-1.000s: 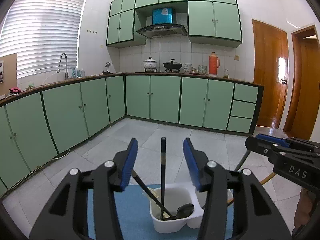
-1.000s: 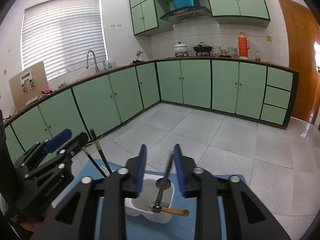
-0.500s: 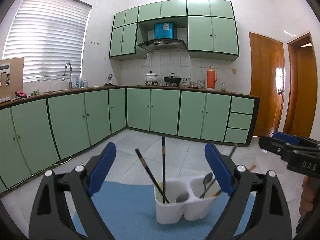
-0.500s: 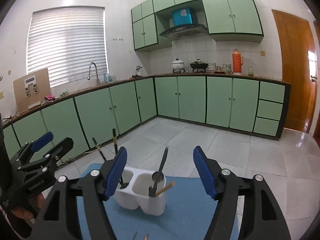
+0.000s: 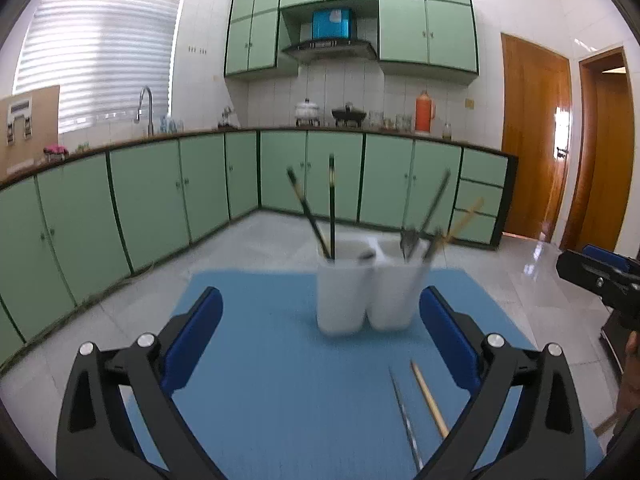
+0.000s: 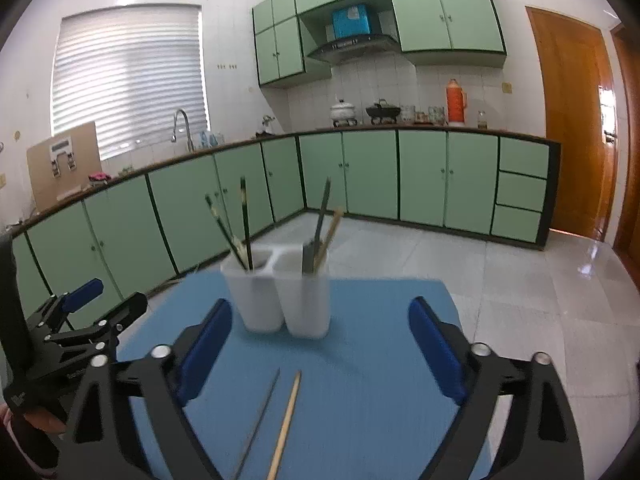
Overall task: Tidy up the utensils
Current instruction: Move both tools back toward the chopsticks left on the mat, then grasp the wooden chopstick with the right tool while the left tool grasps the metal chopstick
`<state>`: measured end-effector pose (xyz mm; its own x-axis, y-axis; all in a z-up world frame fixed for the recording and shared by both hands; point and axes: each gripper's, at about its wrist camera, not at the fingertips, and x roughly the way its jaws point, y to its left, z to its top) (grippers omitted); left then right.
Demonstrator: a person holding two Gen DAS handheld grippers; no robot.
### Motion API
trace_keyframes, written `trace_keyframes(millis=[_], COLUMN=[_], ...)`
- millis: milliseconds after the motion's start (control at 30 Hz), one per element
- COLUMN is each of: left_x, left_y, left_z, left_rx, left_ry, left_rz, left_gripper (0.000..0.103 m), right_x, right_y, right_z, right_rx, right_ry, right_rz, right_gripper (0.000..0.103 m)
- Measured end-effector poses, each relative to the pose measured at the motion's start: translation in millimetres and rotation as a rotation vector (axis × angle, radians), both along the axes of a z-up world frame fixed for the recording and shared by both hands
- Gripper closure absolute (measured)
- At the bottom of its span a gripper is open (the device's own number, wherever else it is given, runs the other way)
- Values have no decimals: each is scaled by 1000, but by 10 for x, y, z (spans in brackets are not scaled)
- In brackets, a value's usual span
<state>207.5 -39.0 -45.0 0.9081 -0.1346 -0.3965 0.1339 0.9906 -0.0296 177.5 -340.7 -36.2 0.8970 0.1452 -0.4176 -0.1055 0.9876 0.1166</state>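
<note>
**Two sticks left on the mat**

We hold both tongs wide apart and empty, left tongs [image 5: 320,336] and right tongs [image 6: 320,344], low in each frame. The white two-cup holder [image 6: 286,296] stands mid-frame on the blue mat [image 6: 368,400], dark chopsticks [image 6: 245,224] leaning in one cup to keep sorts separate. A metal chopstick [image 6: 260,416] and a wooden chopstick [image 6: 286,420] lie just beside each other at lower centre, probably next.

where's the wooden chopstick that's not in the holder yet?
The wooden chopstick lies flat on the blue mat, nearer the cameras than the white utensil holder, beside a thin metal chopstick on its left.
</note>
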Motion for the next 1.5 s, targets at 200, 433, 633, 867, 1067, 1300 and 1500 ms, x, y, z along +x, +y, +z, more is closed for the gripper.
trace_keyframes(millis=[200,433,633,867,1067,1300,1500], left_x=[-276,-577,-773,-873,-940,-939,-931], left_y=[76,77,68,115,88,62,61], left_z=[-363,-711,-963,-1045,-1088,-1062,-1077], left_rx=[14,45,92,91,87,78,71], left_ry=[100,185,232,258,273,273,278], left_rz=[-1,-20,-33,-29,-28,-30,-28], left_gripper=[7,7,7,7,7,7,7], right_x=[-273,-514,-719,-922,-939,-912,-923], right_y=[113,242,273,359,431,527,583], right_z=[-352,-810,-1122,-1335,-1405,-1457,-1489], right_rx=[-24,-26,5,3,10,3,-21], right_ry=[90,214,299,357,397,427,432], right_rz=[17,28,15,34,45,65,53], right_gripper=[6,6,10,35,63,77,84])
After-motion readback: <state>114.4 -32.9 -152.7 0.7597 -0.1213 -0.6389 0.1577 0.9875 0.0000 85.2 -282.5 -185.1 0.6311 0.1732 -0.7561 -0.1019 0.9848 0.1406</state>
